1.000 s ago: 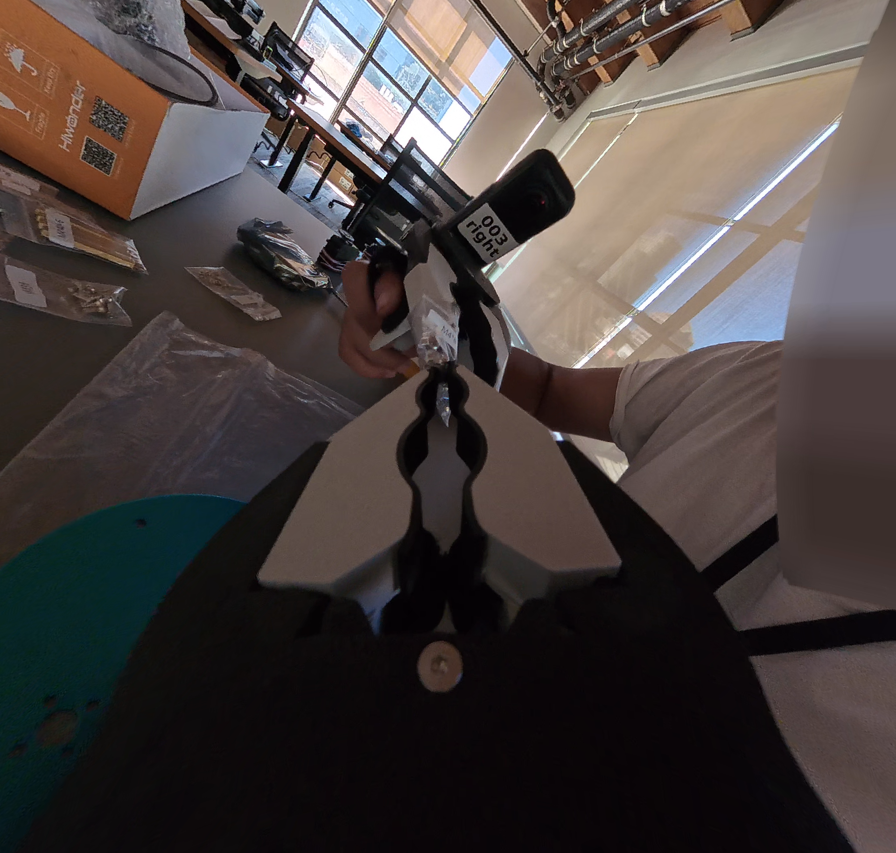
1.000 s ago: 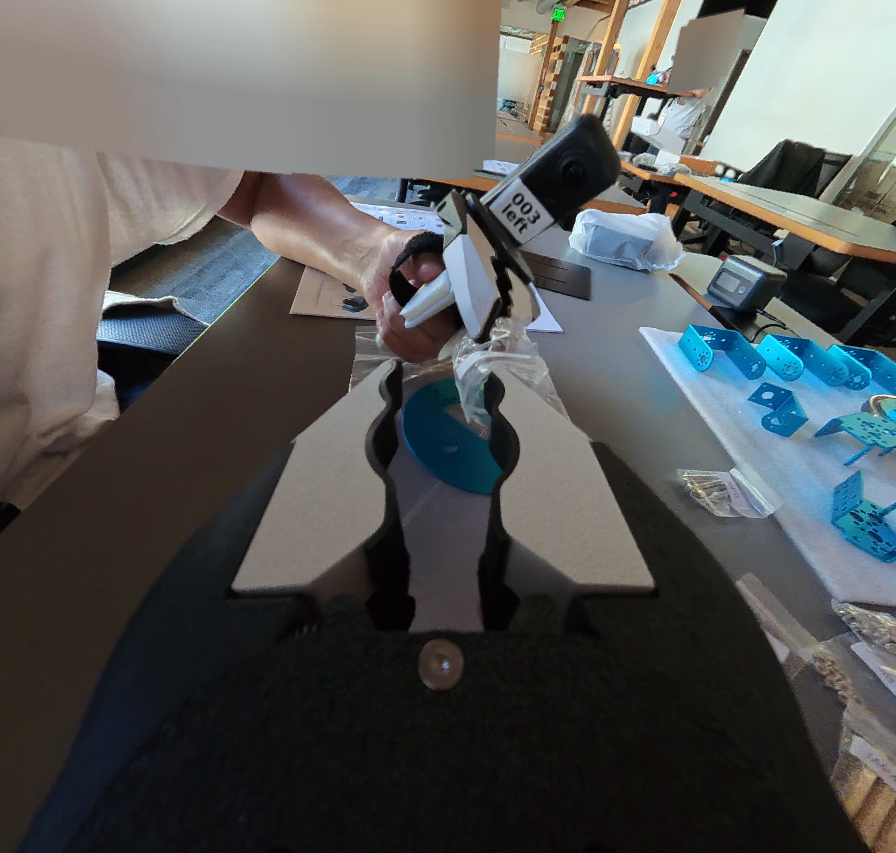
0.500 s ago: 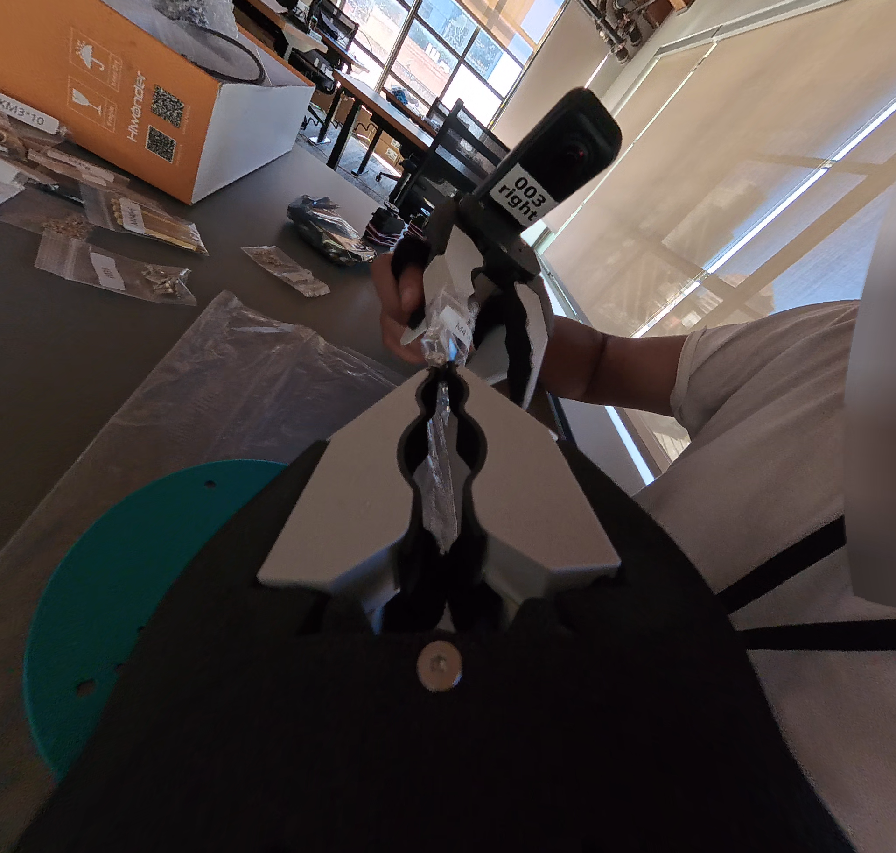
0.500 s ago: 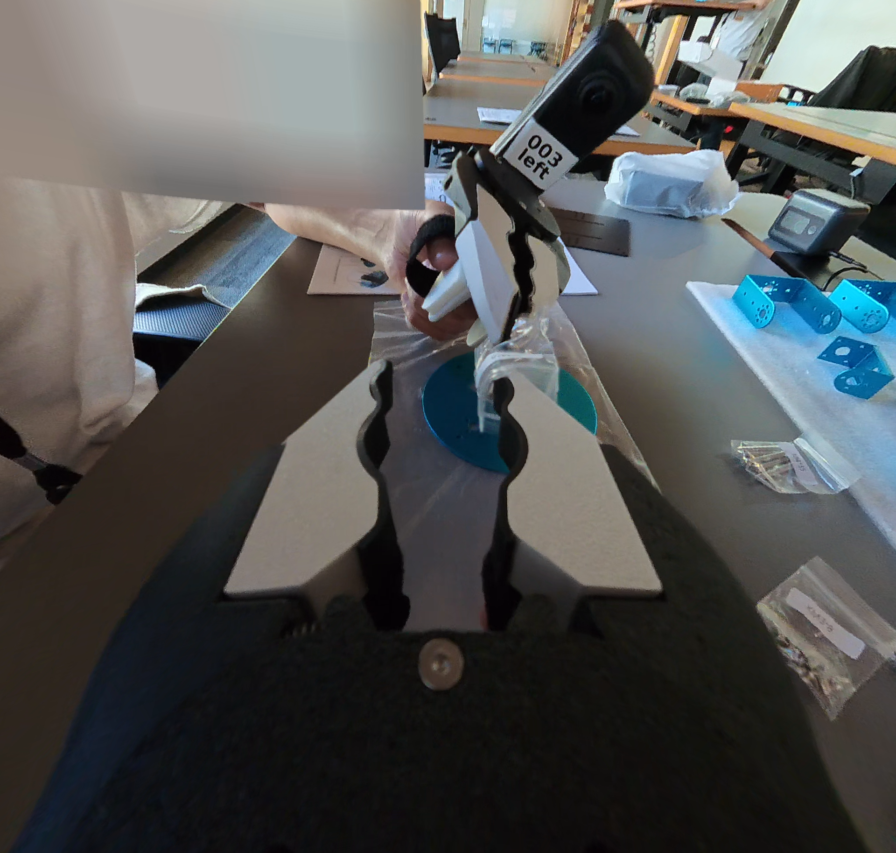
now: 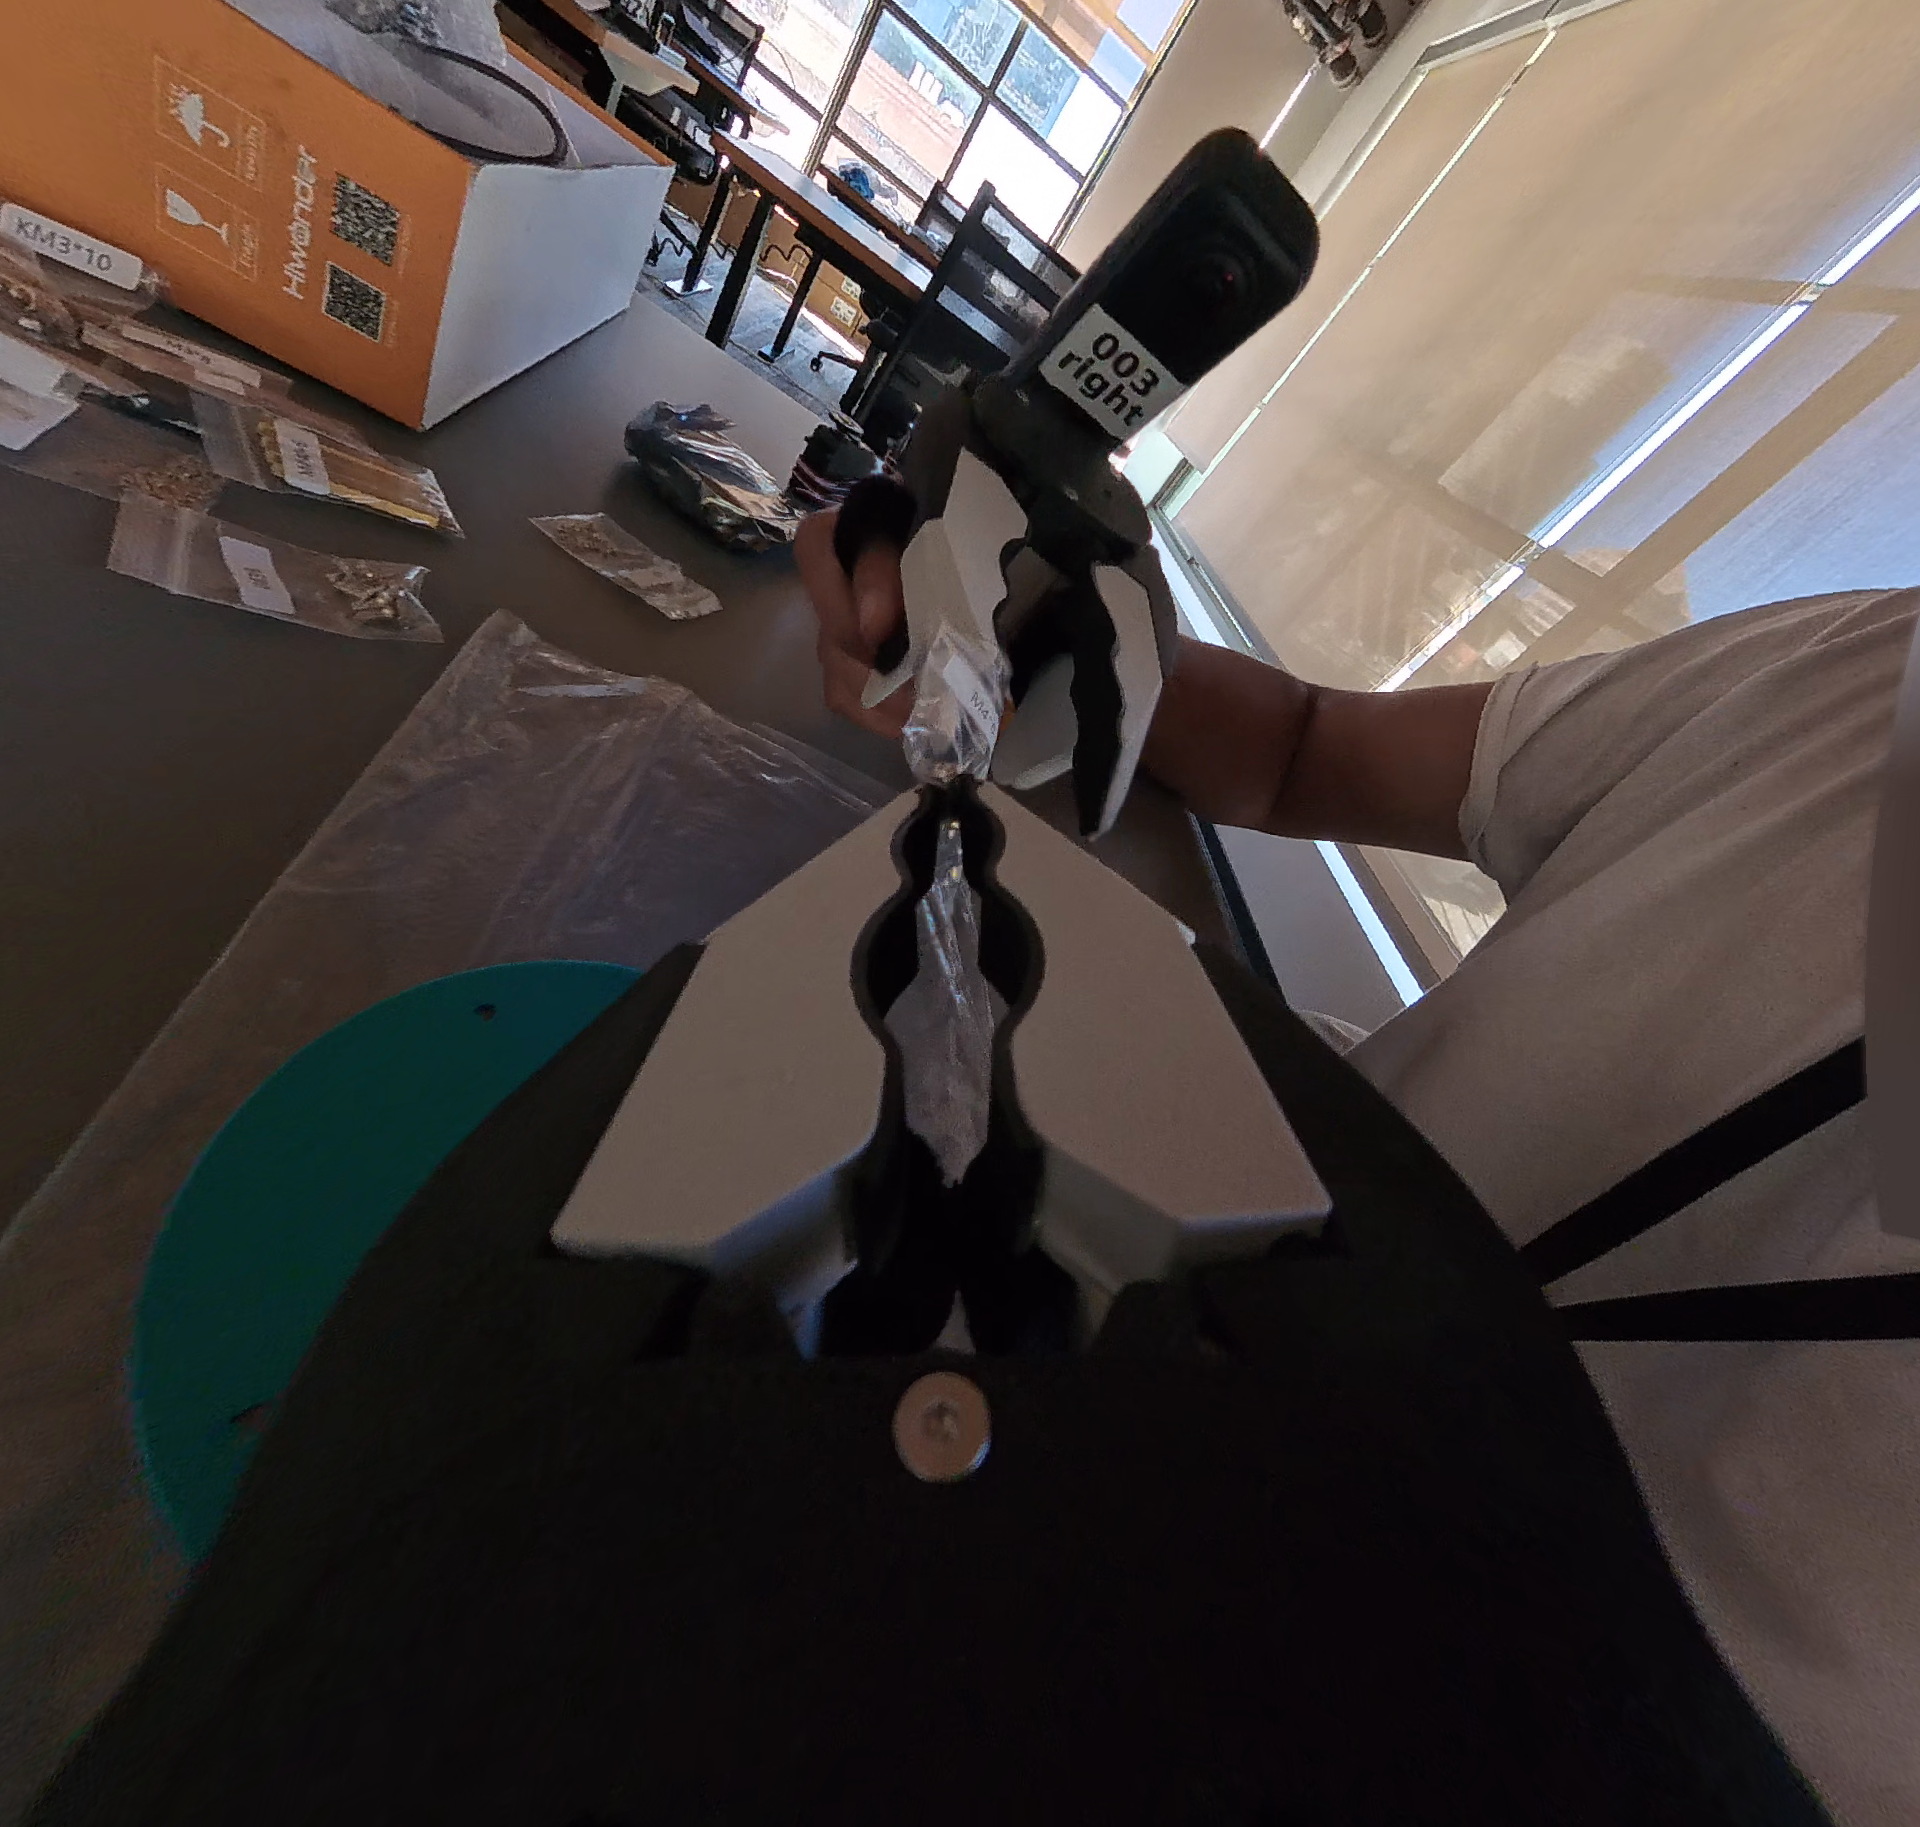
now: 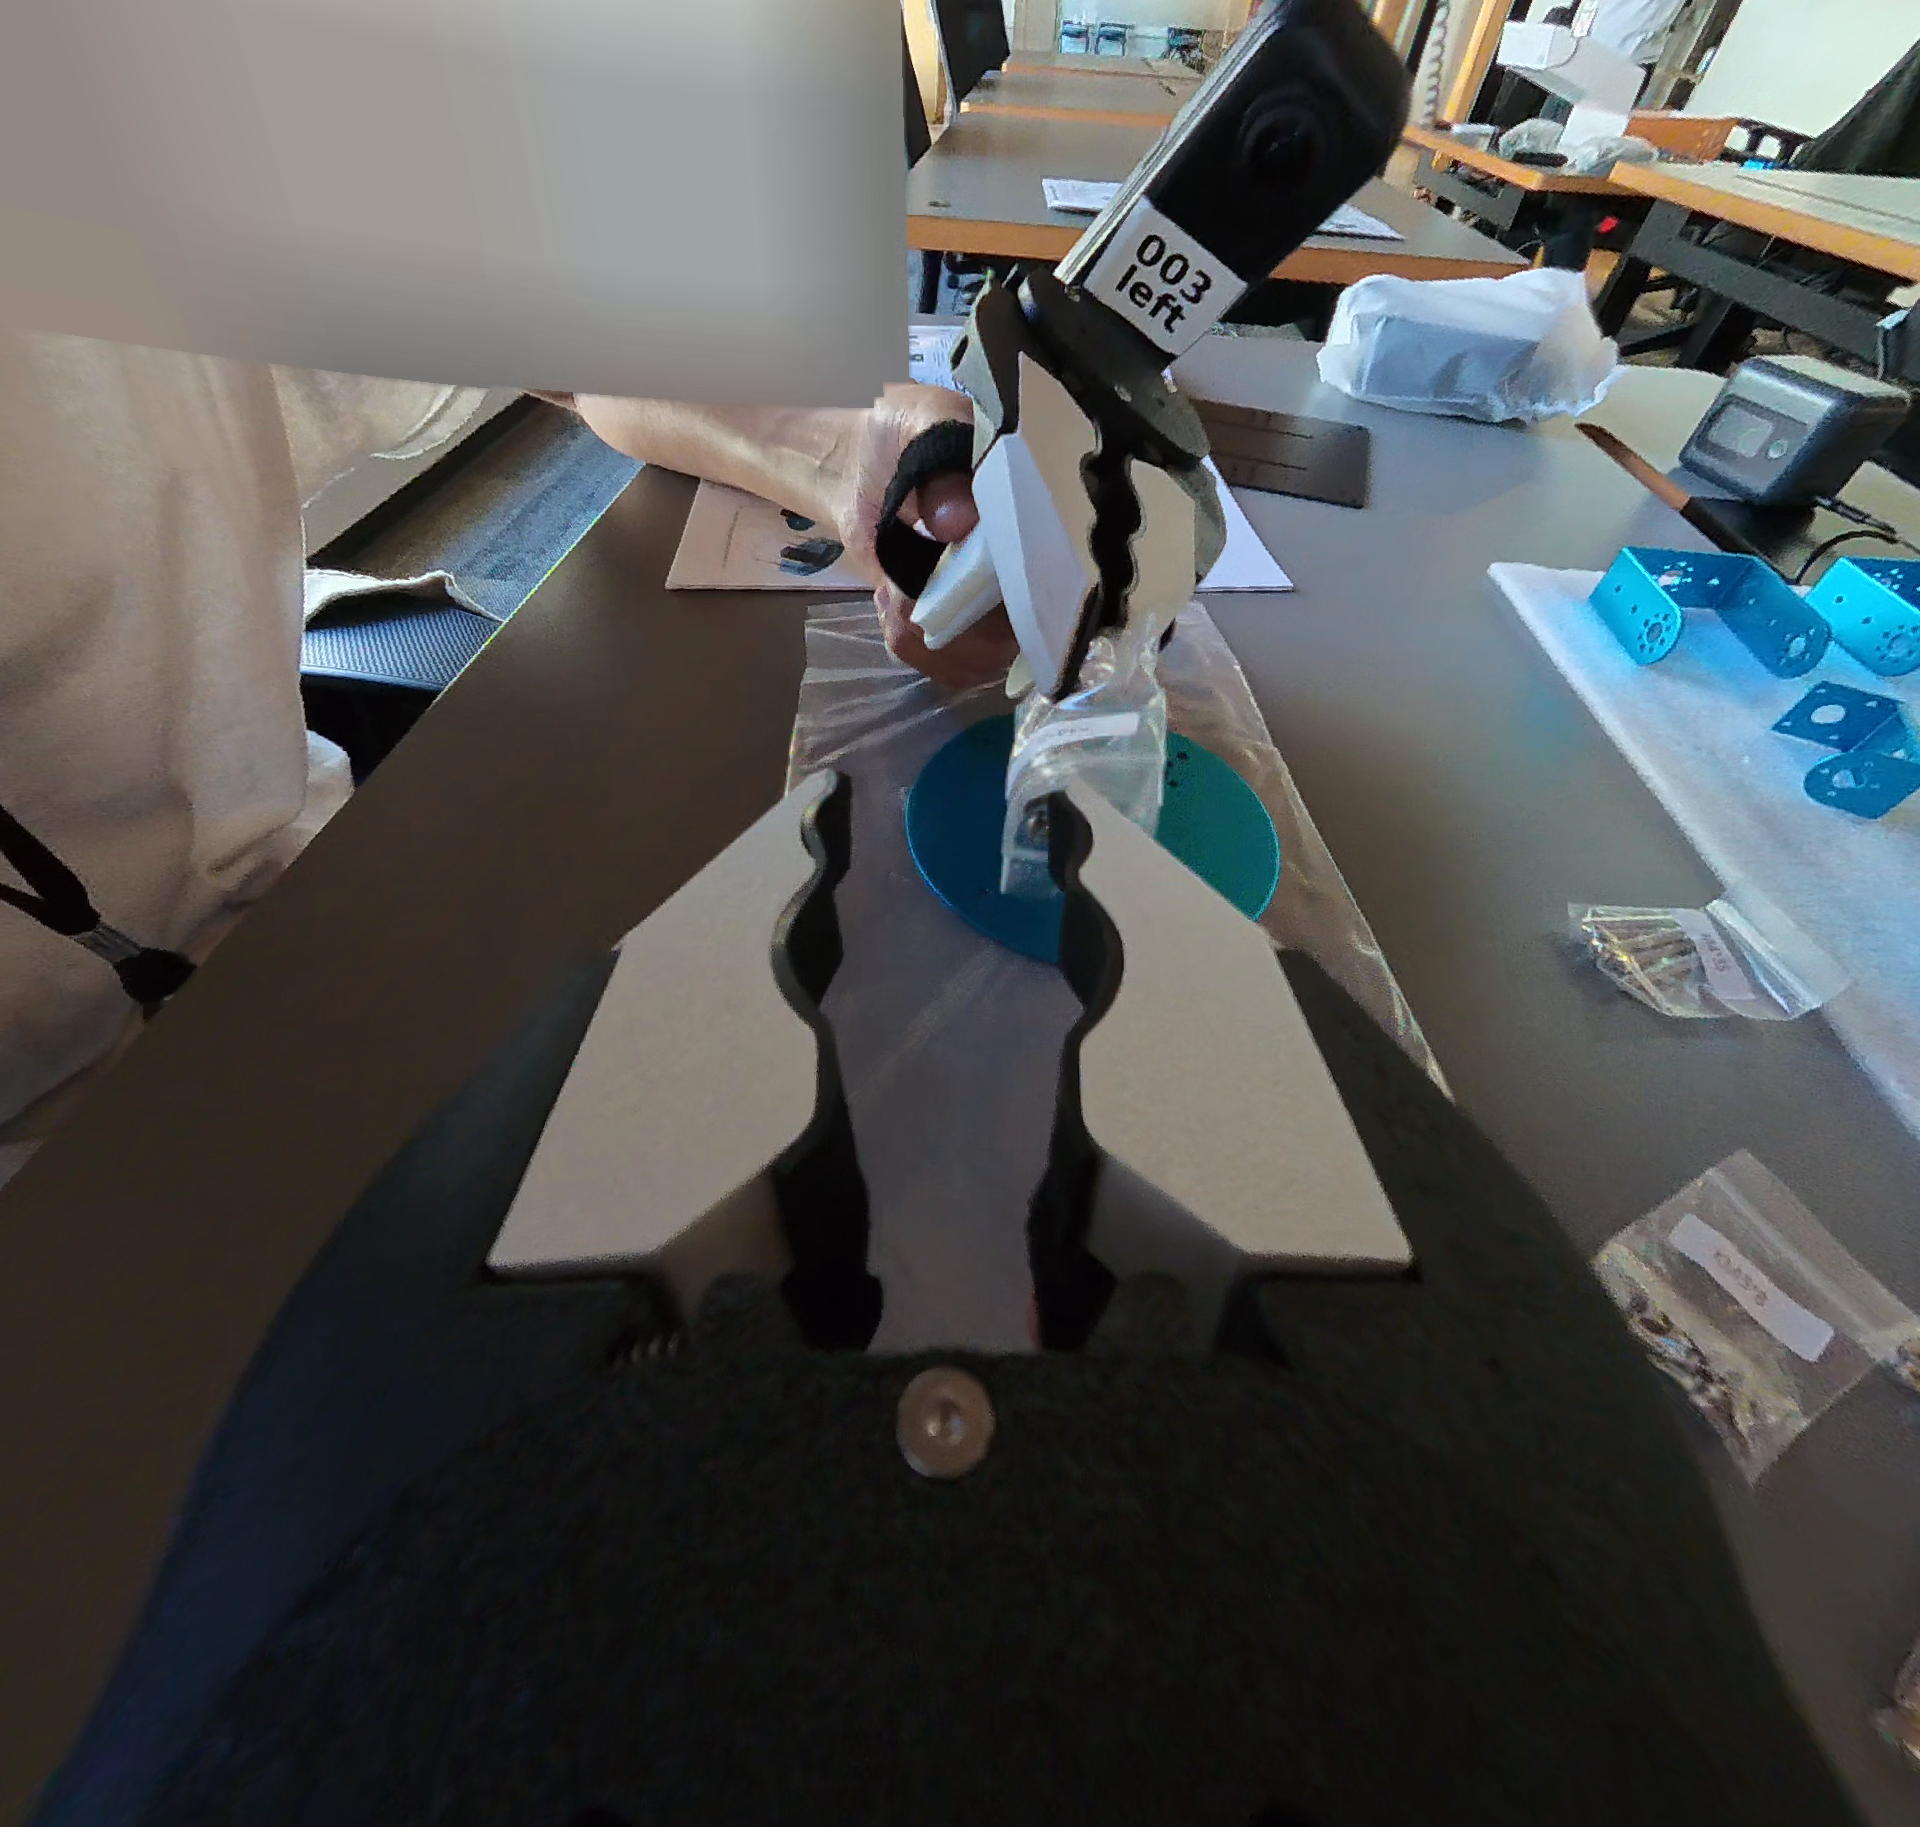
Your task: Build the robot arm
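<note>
Grey desk (image 6: 1455,738): left hand-held gripper (image 5: 948,821) pinches small plastic bag (image 5: 951,1008); right hand-held gripper (image 6: 945,801) gapes, empty.

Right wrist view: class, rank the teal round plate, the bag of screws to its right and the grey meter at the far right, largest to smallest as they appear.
1. teal round plate, partly hidden by the fingers
2. and 3. bag of screws and grey meter look alike in size; the meter sits farther off, so no ranking.
</note>
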The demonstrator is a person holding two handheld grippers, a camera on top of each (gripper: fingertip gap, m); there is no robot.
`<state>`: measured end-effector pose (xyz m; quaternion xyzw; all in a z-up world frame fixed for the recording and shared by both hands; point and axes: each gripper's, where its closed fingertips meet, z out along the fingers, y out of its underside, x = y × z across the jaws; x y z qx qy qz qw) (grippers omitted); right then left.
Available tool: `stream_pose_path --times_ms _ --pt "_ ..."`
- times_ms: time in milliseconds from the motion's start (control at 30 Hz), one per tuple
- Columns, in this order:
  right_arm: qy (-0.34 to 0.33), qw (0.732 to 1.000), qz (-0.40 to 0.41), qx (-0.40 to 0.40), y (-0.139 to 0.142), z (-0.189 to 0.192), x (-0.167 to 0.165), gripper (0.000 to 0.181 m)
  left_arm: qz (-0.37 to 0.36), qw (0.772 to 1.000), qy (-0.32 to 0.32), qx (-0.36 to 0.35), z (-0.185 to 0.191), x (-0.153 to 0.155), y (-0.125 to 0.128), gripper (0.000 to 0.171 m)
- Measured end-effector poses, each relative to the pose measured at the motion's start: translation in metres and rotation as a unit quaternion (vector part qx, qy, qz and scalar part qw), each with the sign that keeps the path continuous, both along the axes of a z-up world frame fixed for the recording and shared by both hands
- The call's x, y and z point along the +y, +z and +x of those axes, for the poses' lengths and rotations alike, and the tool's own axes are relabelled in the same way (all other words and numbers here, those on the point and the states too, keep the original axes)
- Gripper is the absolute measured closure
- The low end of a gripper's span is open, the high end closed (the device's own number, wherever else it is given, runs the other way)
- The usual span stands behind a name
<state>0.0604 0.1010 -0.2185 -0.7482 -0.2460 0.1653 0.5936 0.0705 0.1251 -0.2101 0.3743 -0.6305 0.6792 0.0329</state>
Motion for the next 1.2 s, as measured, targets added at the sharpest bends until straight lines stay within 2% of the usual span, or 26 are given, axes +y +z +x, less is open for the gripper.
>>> stream_pose_path --times_ms 133,233,333,467,700,900,1067,1200 --pt "-0.012 1.0 0.013 0.016 0.005 0.009 0.001 0.143 -0.004 1.0 0.004 0.006 0.001 0.005 -0.002 0.168" --pt "-0.013 1.0 0.005 0.007 -0.002 0.005 0.005 0.137 0.001 1.0 0.001 0.009 0.001 0.003 -0.005 0.168" --pt "-0.004 1.0 -0.016 -0.003 -0.011 0.002 0.004 0.14 0.002 1.0 0.0 0.011 0.001 0.002 -0.005 0.168" --pt "-0.009 1.0 -0.013 -0.002 -0.007 0.008 0.001 0.149 -0.005 1.0 0.0 0.013 0.0 0.004 -0.004 0.169" --pt "-0.01 1.0 0.007 -0.006 -0.003 0.004 0.004 0.142 -0.014 1.0 -0.008 0.008 -0.002 0.0 0.0 0.169" --pt "-0.006 1.0 -0.013 -0.011 -0.007 0.008 -0.001 0.153 -0.006 1.0 -0.001 0.012 0.0 0.004 -0.003 0.169" --pt "-0.006 1.0 0.002 0.004 -0.004 0.004 0.003 0.143 -0.002 1.0 -0.007 0.019 -0.001 0.0 -0.008 0.168" --pt "0.001 1.0 -0.017 -0.008 -0.012 0.001 0.002 0.147 0.0 1.0 -0.003 0.019 0.0 0.002 -0.008 0.169"
